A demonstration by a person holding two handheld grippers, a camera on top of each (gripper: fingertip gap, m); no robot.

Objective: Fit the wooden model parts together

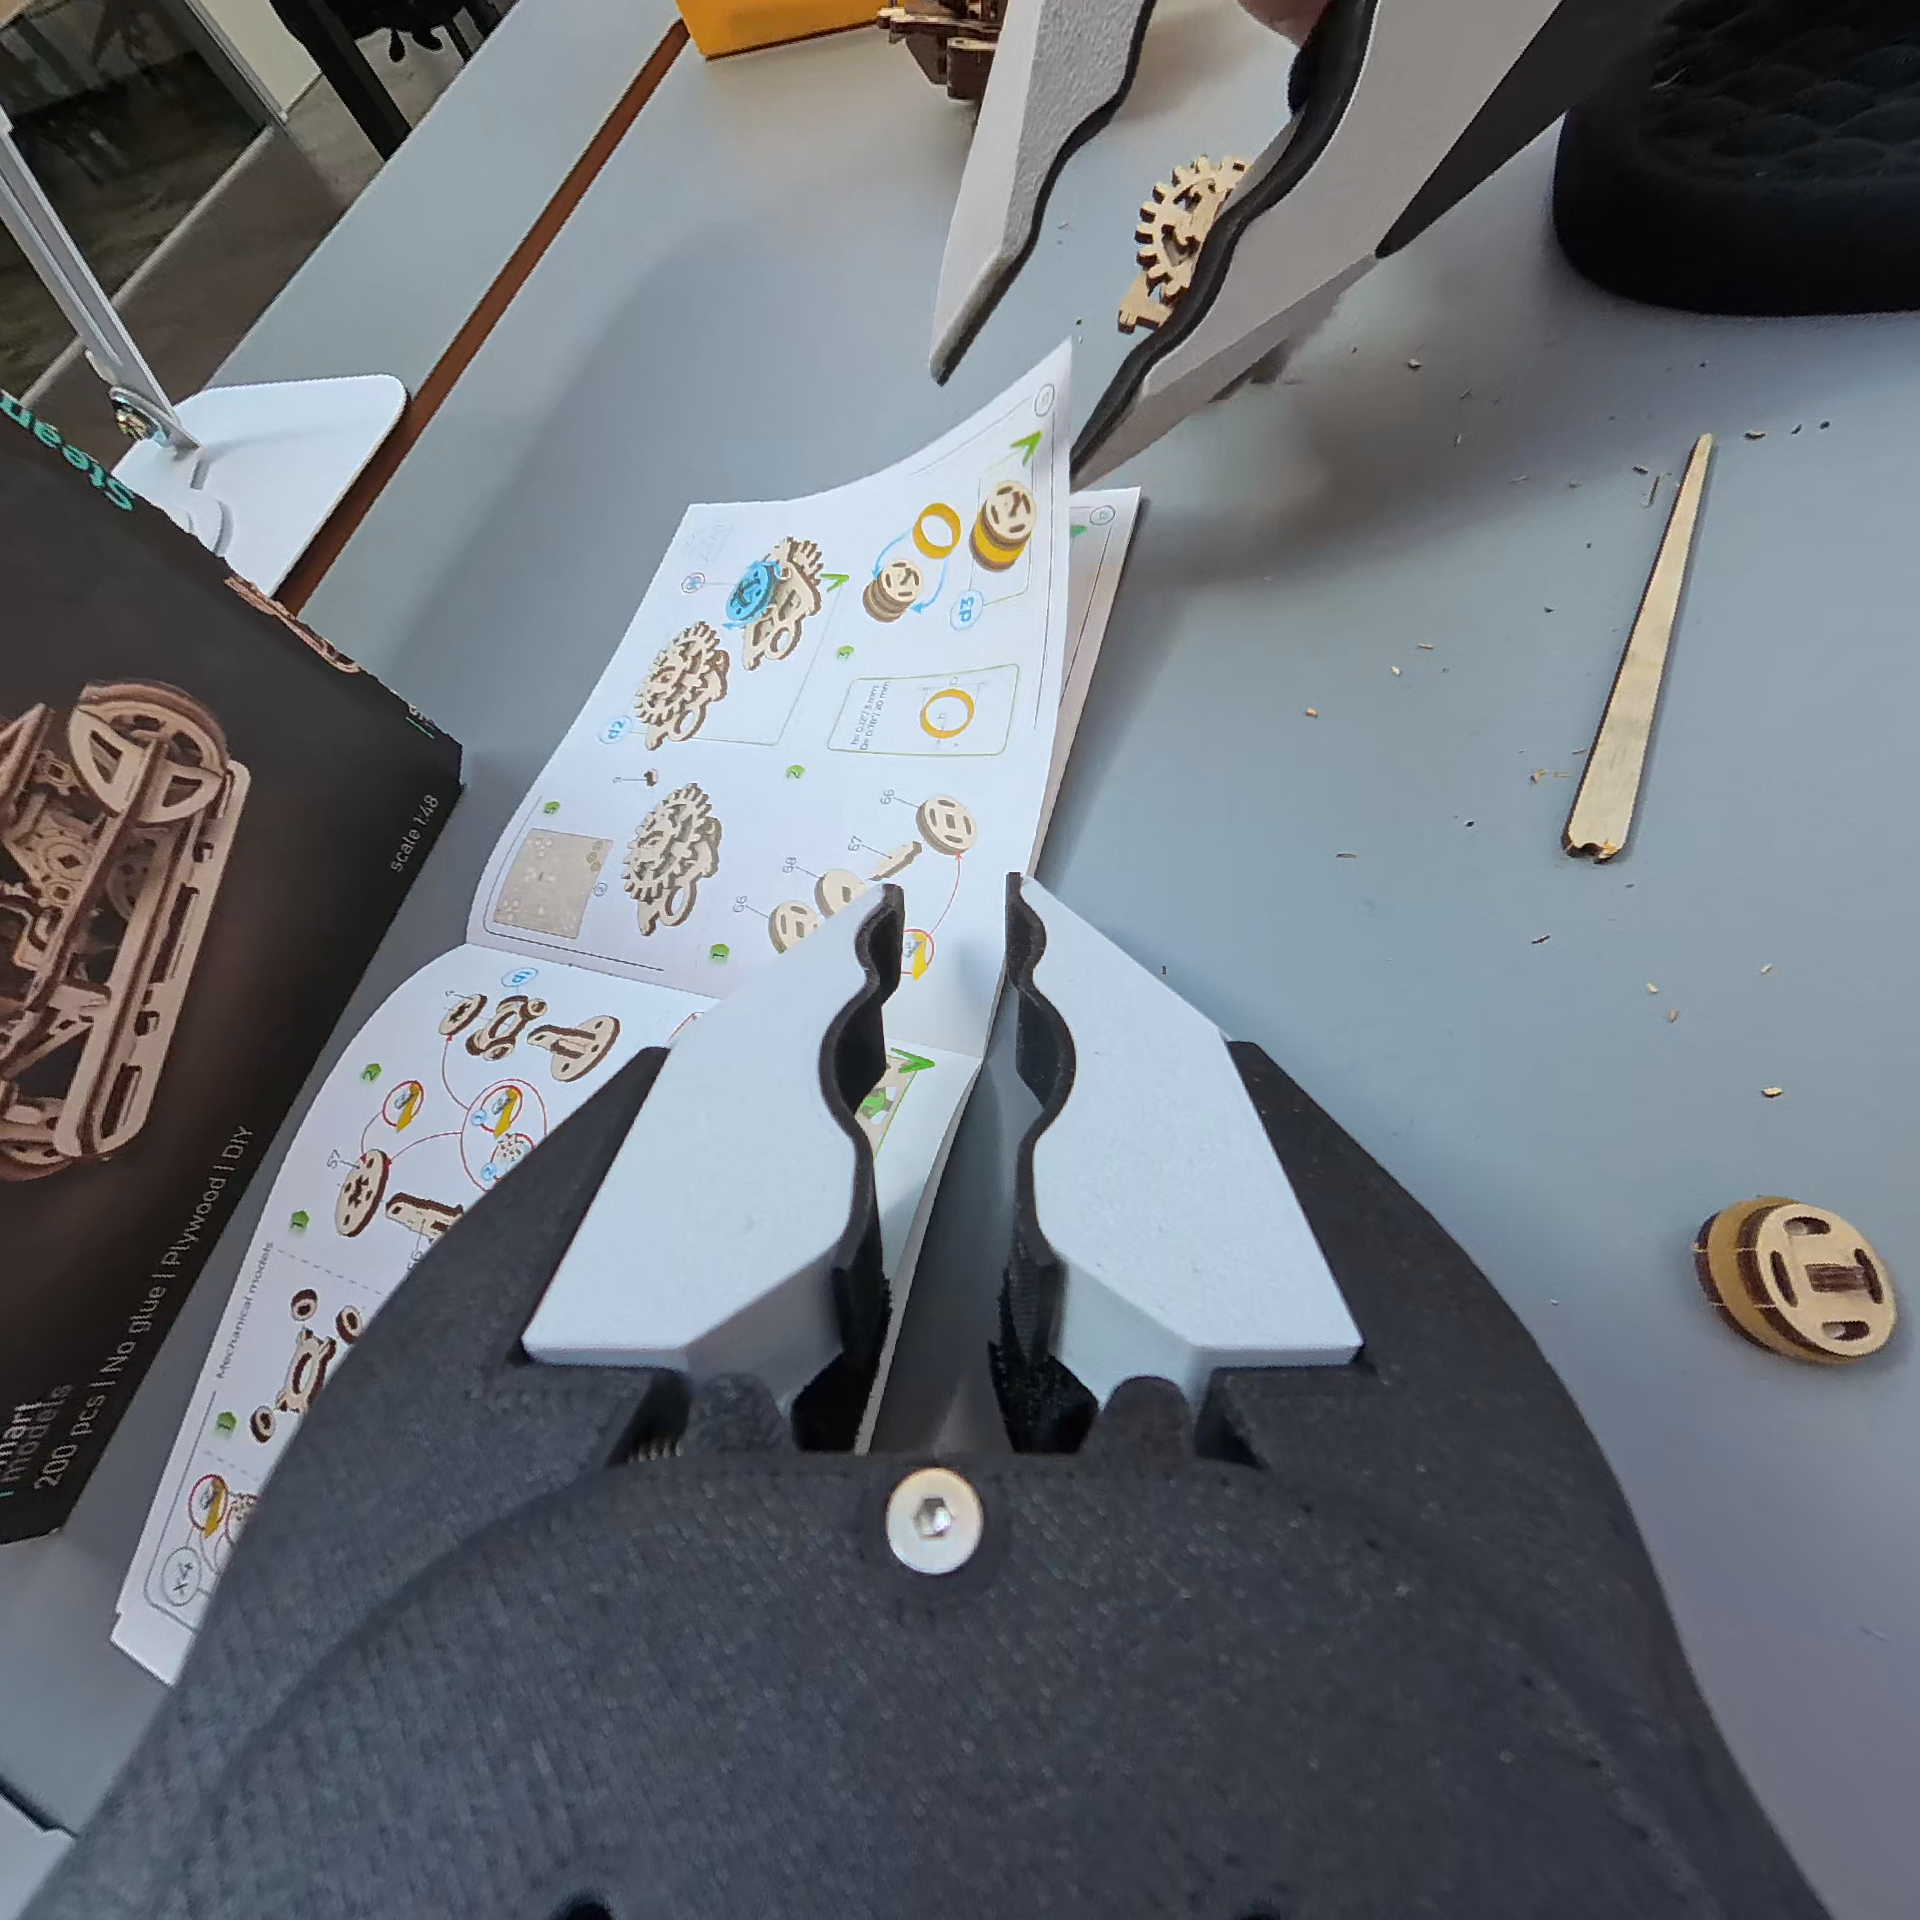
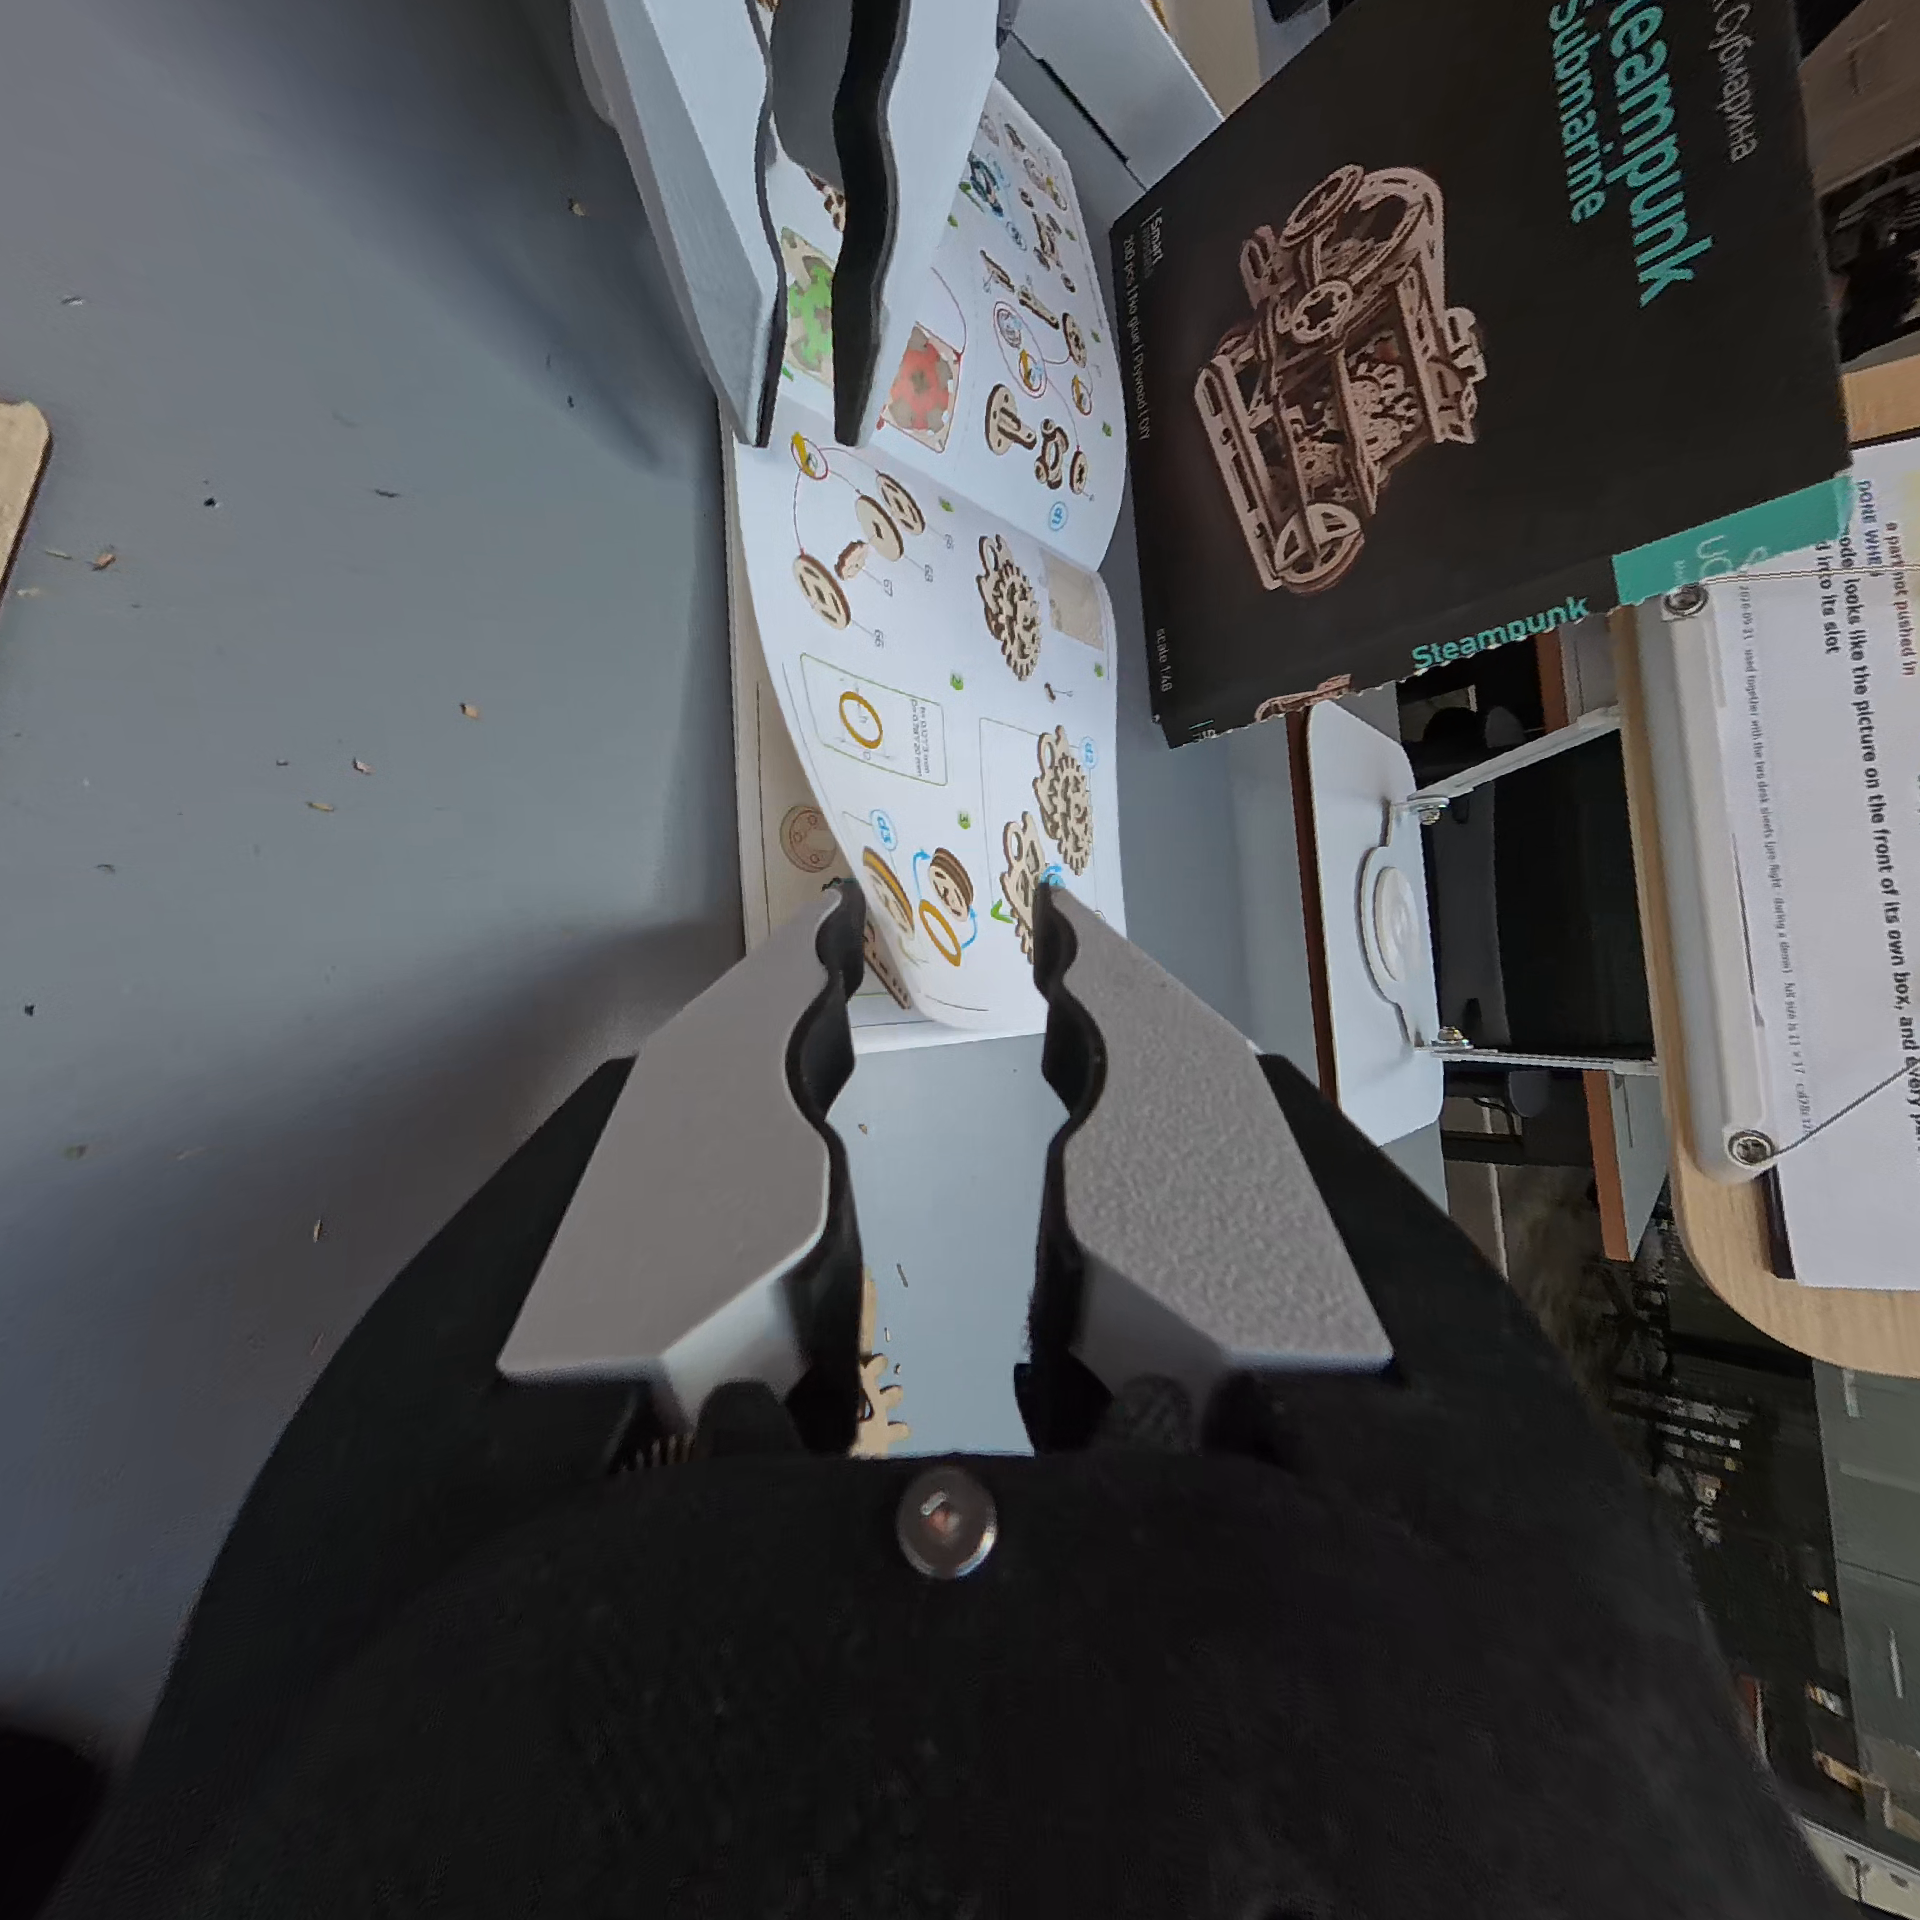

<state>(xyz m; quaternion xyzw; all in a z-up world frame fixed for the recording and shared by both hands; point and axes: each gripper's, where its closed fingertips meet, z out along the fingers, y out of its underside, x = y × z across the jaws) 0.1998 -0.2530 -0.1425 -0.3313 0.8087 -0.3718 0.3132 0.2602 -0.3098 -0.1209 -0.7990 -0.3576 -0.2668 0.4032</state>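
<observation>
Neither gripper holds a part, so the fitting itself looks not yet under way in this step, though some sub-assemblies already exist: a layered round wooden disc (image 1: 1794, 1291) lies alone on the grey table (image 1: 1299, 831) at about four o'clock in the left wrist view, and a gear assembly (image 1: 1184, 234) sits at about one o'clock, partly hidden behind the right gripper (image 1: 1013, 410). A thin wooden strip (image 1: 1642, 649) lies loose at about two o'clock among scattered wood crumbs, well apart from both. The left gripper (image 1: 951, 894) hovers over the open instruction booklet (image 1: 831, 675), its jaws parted by a narrow gap with nothing between them; the disc is off to its right, near but clear of the fingers. In its own view the right gripper (image 2: 945, 904) stands moderately open and empty, tips over the near edge of the booklet (image 2: 935, 675), while the gear assembly (image 2: 881, 1392) peeps up between the finger bases at six o'clock, beneath rather than between the pads. The dark model box (image 2: 1455, 343) lies at about one o'clock. By my reading, what remains is picking up gear and disc and pressing them together; a further dark wooden model (image 1: 940, 42) at twelve o'clock suggests earlier stages are built.
</observation>
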